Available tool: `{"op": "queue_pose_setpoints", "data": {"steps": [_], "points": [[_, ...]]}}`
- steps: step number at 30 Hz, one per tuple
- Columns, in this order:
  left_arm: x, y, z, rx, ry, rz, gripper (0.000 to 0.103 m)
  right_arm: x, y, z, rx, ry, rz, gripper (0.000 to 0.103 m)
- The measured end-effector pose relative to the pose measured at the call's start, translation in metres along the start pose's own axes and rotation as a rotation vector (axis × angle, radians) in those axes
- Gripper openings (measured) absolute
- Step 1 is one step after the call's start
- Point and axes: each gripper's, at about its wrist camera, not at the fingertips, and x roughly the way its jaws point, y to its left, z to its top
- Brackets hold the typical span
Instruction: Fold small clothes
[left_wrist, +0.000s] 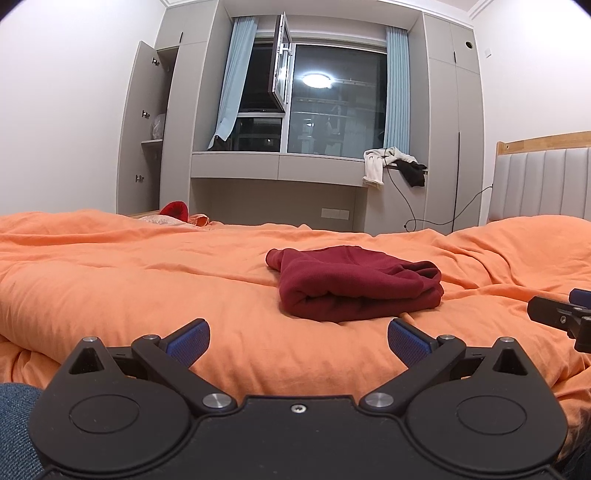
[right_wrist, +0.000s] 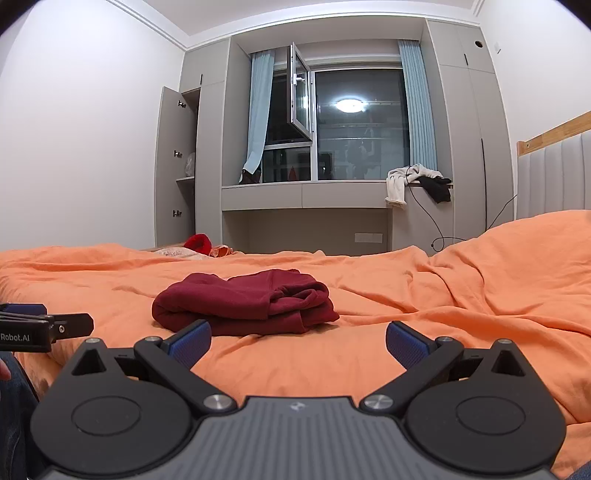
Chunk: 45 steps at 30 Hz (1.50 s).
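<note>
A dark red garment (left_wrist: 354, 284) lies folded into a thick bundle on the orange duvet (left_wrist: 147, 280); in the right wrist view the same garment (right_wrist: 247, 302) sits left of centre. My left gripper (left_wrist: 298, 339) is open, its blue pads apart, short of the bundle and touching nothing. My right gripper (right_wrist: 298, 341) is open too, just in front of the garment's near edge, with nothing between its fingers. Each gripper shows at the edge of the other's view: the right gripper (left_wrist: 565, 314) on the right, the left gripper (right_wrist: 40, 325) on the left.
The orange duvet (right_wrist: 461, 295) is rumpled and rises toward a padded headboard (left_wrist: 543, 184) on the right. A red item (left_wrist: 175, 210) lies at the bed's far edge. Behind stand grey cabinets, one door open (left_wrist: 142, 125), a window, and clothes (left_wrist: 391, 164) on the ledge.
</note>
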Motion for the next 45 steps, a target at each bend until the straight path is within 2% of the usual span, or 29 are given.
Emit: {"op": "queue_pose_setpoints", "data": {"steps": [45], "points": [[0.0009,-0.0006,0.0018,0.003,0.003,0.001,0.102,0.0023,0.0006,-0.0018,0.0,0.008,0.0,0.103]]}}
